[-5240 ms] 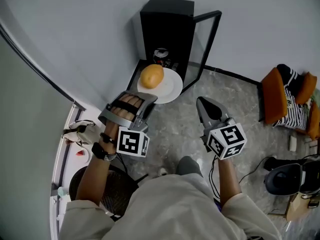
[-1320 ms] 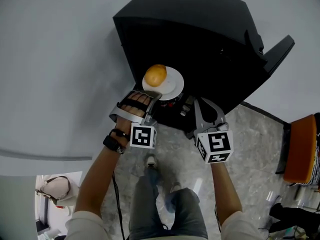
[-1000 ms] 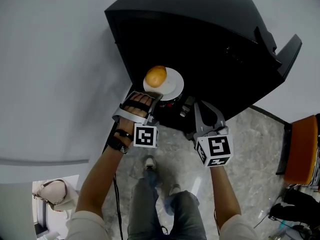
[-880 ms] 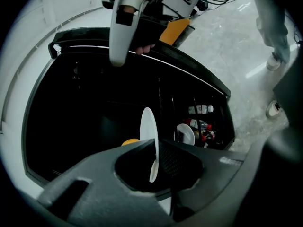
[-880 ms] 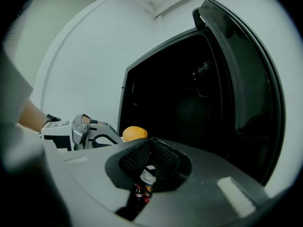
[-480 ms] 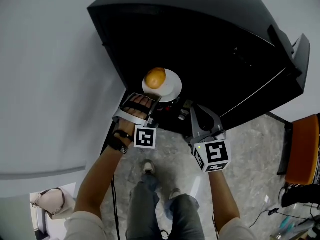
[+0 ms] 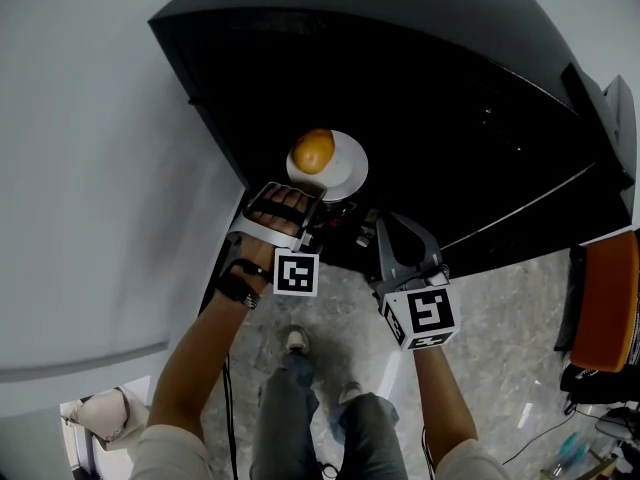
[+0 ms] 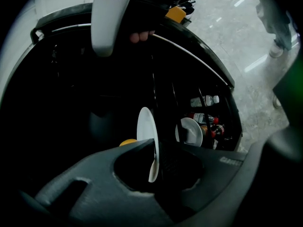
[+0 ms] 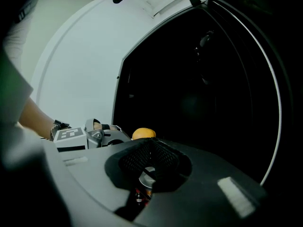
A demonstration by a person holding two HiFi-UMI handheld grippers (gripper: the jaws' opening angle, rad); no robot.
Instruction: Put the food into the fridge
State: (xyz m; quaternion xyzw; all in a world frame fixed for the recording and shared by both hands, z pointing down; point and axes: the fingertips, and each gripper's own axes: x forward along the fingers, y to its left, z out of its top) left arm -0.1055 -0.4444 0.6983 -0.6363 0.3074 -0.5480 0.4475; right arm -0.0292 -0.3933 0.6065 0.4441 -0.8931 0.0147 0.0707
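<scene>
A round orange-yellow food item (image 7: pixel 313 151) lies on a white plate (image 7: pixel 343 168). My left gripper (image 7: pixel 314 197) is shut on the plate's near rim and holds it at the dark opening of the black fridge (image 7: pixel 450 108). In the left gripper view the plate (image 8: pixel 147 131) stands edge-on between the closed jaws, with the food (image 8: pixel 126 142) just showing on its left. My right gripper (image 7: pixel 384 224) is shut on nothing, a little right of the plate and lower. The right gripper view shows the food (image 9: pixel 143 133) beyond the jaw tips, next to the left gripper (image 9: pixel 97 136).
Low inside the fridge lie bottles (image 8: pixel 204 100) and a second white dish (image 8: pixel 190 131). The grey wall runs along the left. An orange chair (image 7: pixel 605 308) stands at the far right. The person's shoes (image 7: pixel 293 340) are on the marble floor below.
The fridge has grown larger in the head view as the person moved closer. Both grippers went forward with it, and the plate stays held at the opening.
</scene>
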